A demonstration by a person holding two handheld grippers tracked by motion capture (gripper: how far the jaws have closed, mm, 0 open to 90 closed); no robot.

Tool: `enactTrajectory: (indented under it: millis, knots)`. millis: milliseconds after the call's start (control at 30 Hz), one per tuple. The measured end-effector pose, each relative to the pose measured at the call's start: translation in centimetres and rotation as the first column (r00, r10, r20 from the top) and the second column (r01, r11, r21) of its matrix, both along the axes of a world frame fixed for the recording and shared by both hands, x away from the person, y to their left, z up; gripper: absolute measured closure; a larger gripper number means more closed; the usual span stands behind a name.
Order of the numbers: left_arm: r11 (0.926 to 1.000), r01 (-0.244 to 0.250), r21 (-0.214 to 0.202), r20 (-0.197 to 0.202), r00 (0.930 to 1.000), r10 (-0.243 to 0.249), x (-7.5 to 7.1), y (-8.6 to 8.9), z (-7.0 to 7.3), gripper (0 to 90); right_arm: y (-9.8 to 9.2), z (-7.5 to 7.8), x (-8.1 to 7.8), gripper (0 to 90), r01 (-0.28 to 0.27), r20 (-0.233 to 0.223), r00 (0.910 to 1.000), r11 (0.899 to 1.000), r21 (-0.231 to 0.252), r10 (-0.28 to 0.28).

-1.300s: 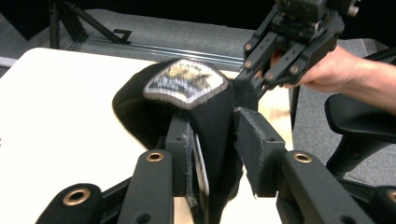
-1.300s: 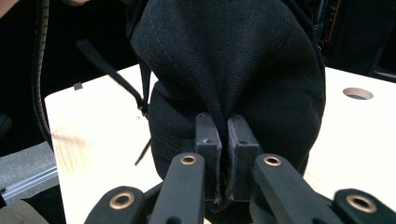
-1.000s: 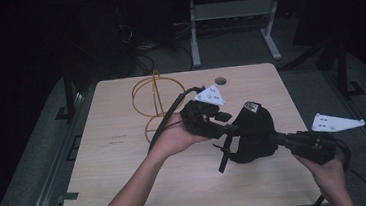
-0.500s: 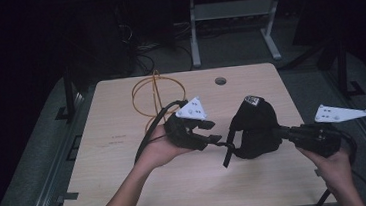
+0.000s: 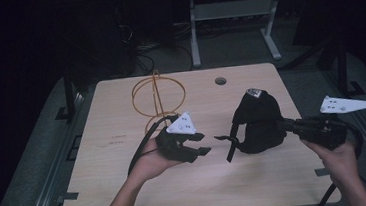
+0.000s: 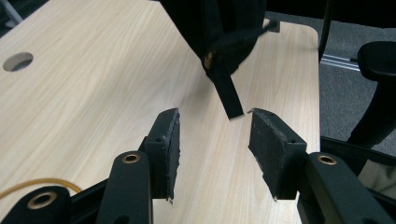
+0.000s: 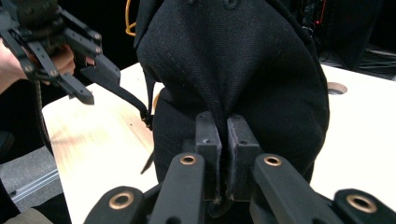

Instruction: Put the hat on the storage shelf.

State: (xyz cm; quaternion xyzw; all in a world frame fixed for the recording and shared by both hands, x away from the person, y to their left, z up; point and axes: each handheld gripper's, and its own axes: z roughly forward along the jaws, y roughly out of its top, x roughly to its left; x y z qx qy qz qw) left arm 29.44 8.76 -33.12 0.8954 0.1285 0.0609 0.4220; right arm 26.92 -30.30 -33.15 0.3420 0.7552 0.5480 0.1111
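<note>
Seen from the left tongs (image 6: 212, 154), half open with nothing between the pads after just widening, the loose strap (image 6: 229, 91) hangs straight ahead, its tip just beyond and between the jaw tips, its length running away toward the black bag (image 5: 258, 121). These tongs are the nearer to it. Farther off, the right tongs (image 7: 223, 135) pinch a fold of the bag, holding it upright above the bench (image 5: 121, 108)
</note>
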Motion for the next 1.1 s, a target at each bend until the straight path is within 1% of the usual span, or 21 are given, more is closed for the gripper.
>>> enactTrajectory:
  millis: [300, 333, 467, 533, 567, 633, 733, 767, 800, 833, 867, 933, 1000, 1100]
  knots:
    - [0.9999, -0.015, 0.002, 0.004, 0.9999, 0.015, -0.9, 1.3, -1.9, 51.2, 0.2, 1.2, 0.5, 85.2, -0.002, 0.002, 1.0, 1.0, -0.01, 0.002]
    - [0.9998, -0.02, -0.003, 0.002, 0.9998, 0.02, -1.1, 1.4, -2.1, 50.9, 0.2, 1.4, 0.6, 85.2, -0.004, 0.003, 1.0, 1.0, -0.012, 0.004]
    - [0.9996, -0.022, 0.016, 0.015, 0.9996, 0.022, -1.4, 1.8, -2.8, 49.8, 0.4, 2.2, 1.0, 85.2, -0.006, 0.006, 1.0, 1.0, -0.017, 0.006]
    - [0.9996, -0.023, 0.018, 0.013, 0.9996, 0.023, -1.6, 2.0, -3.2, 49.3, 0.6, 2.6, 1.2, 85.2, -0.011, 0.017, 0.9998, 1.0, -0.021, 0.012]
    - [0.9995, -0.025, 0.021, 0.014, 0.9996, 0.025, -1.7, 2.2, -3.5, 49.1, 0.7, 2.9, 1.2, 85.2, -0.01, 0.008, 0.9999, 1.0, -0.025, 0.01]
    - [0.9996, -0.024, 0.017, 0.006, 0.9997, 0.024, -1.8, 2.3, -3.8, 49.0, 0.9, 3.4, 1.5, 85.2, -0.013, 0.014, 0.9998, 0.999, -0.032, 0.014]
    - [0.9995, -0.029, 0.014, 0.004, 0.9996, 0.028, -1.9, 2.5, -4.3, 48.7, 1.3, 4.2, 1.8, 85.2, -0.018, 0.02, 0.9996, 0.999, -0.04, 0.019]
    - [0.9996, -0.025, 0.012, 0.011, 0.9996, 0.024, -1.9, 2.5, -4.4, 48.5, 1.5, 4.5, 1.9, 85.2, -0.022, 0.021, 0.9995, 0.999, -0.042, 0.023]
    - [0.9997, -0.023, 0.013, 0.009, 0.9997, 0.023, -2.0, 2.6, -4.5, 48.4, 1.7, 4.7, 2.0, 85.2, -0.025, 0.021, 0.9995, 0.999, -0.044, 0.026]
    - [0.9997, -0.025, 0.007, 0.008, 0.9996, 0.025, -2.1, 2.6, -4.7, 48.3, 1.8, 5.0, 2.2, 85.2, -0.028, 0.023, 0.9993, 0.998, -0.049, 0.029]
    - [0.9996, -0.025, 0.014, 0.012, 0.9996, 0.024, -2.1, 2.6, -4.7, 48.1, 2.0, 5.2, 2.3, 85.2, -0.031, 0.021, 0.9993, 0.998, -0.052, 0.032]
    - [0.9996, -0.026, 0.014, 0.018, 0.9995, 0.026, -2.2, 2.6, -5.0, 47.7, 2.4, 5.7, 2.6, 85.2, -0.038, 0.02, 0.999, 0.998, -0.055, 0.04]
    - [0.9994, -0.031, 0.013, 0.016, 0.9994, 0.031, -2.3, 2.6, -5.3, 47.6, 2.7, 6.2, 2.9, 85.2, -0.045, 0.021, 0.9987, 0.997, -0.059, 0.047]
    - [0.9991, -0.03, 0.029, 0.013, 0.9995, 0.03, -2.4, 2.7, -5.6, 46.6, 3.3, 6.9, 3.3, 85.2, -0.052, 0.024, 0.9983, 0.997, -0.063, 0.054]
